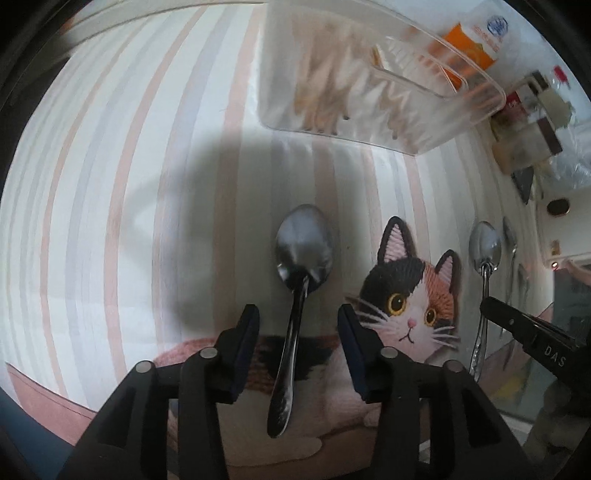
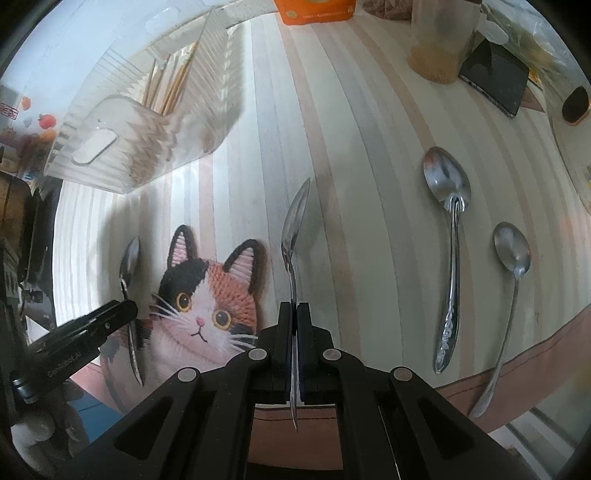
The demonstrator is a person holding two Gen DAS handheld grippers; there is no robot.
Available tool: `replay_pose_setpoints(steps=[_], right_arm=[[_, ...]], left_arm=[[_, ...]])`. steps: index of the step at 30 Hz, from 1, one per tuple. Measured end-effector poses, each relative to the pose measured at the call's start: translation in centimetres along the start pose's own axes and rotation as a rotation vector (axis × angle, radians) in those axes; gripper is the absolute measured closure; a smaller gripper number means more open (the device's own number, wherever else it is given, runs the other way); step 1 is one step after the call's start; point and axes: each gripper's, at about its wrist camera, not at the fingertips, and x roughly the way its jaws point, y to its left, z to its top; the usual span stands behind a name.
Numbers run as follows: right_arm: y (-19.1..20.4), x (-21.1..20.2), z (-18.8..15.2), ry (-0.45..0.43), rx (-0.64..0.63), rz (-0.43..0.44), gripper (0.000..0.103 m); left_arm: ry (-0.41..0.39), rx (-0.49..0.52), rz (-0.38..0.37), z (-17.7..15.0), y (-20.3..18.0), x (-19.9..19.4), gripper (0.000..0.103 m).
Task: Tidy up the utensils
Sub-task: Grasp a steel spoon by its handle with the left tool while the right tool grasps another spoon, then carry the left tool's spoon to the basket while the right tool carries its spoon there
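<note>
My left gripper (image 1: pixel 298 314) is open, its fingers on either side of the handle of a steel spoon (image 1: pixel 303 240) that lies on the striped cloth. That spoon also shows in the right wrist view (image 2: pixel 129 258), with the left gripper (image 2: pixel 122 308) over its handle. My right gripper (image 2: pixel 294 310) is shut on the handle of a second spoon (image 2: pixel 295 214), held on edge above the cloth. It shows in the left wrist view (image 1: pixel 484 247) too. Two more spoons (image 2: pixel 448 192) (image 2: pixel 511 254) lie to the right.
A clear plastic organizer box (image 1: pixel 332 74) with wooden chopsticks stands at the back; it also shows in the right wrist view (image 2: pixel 147 122). A cat picture (image 2: pixel 207 295) is on the cloth. An orange box (image 2: pixel 314 9), a jar (image 2: pixel 439 44) and a dark phone (image 2: pixel 495 77) sit behind.
</note>
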Motion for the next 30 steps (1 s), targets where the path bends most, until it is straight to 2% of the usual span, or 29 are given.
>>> replay_pose_setpoints(steps=[3,5,6,12,18,26,30], right_arm=[[0.1,0.7,-0.1,0.009,0.001,-0.008,0.101],[0.1,0.9,-0.3,0.009,0.003,-0.010,0.101],[0.0,0.9,-0.3,0.007,0.003,-0.010,0.101],[0.0,-0.2,0.0,-0.019,0.007,0.001,0.101],[-0.4,-2.4,0.2,-0.058,0.017,0.040,0.101],[0.7,-7.5,2.3,-0.150,0.008,0.120,0.101],[2.3,-10.7,4.3,-0.217,-0.010,0.164,0.101]], left_arm=[[-0.016,0.050,0.061,0.2,-1.5,0.2,0.065],[-0.027,0.092,0.112,0.3,-2.3,0.4,0.095],[-0.023,0.097,0.108,0.3,-2.4,0.7,0.099],[-0.045,0.067,0.089,-0.6,-1.5,-0.8,0.099],[-0.124,0.021,0.082,-1.2,-0.2,-4.9,0.099],[-0.282,-0.039,0.061,0.2,1.3,-13.0,0.099],[-0.352,-0.033,0.038,3.1,0.6,-15.5,0.099]])
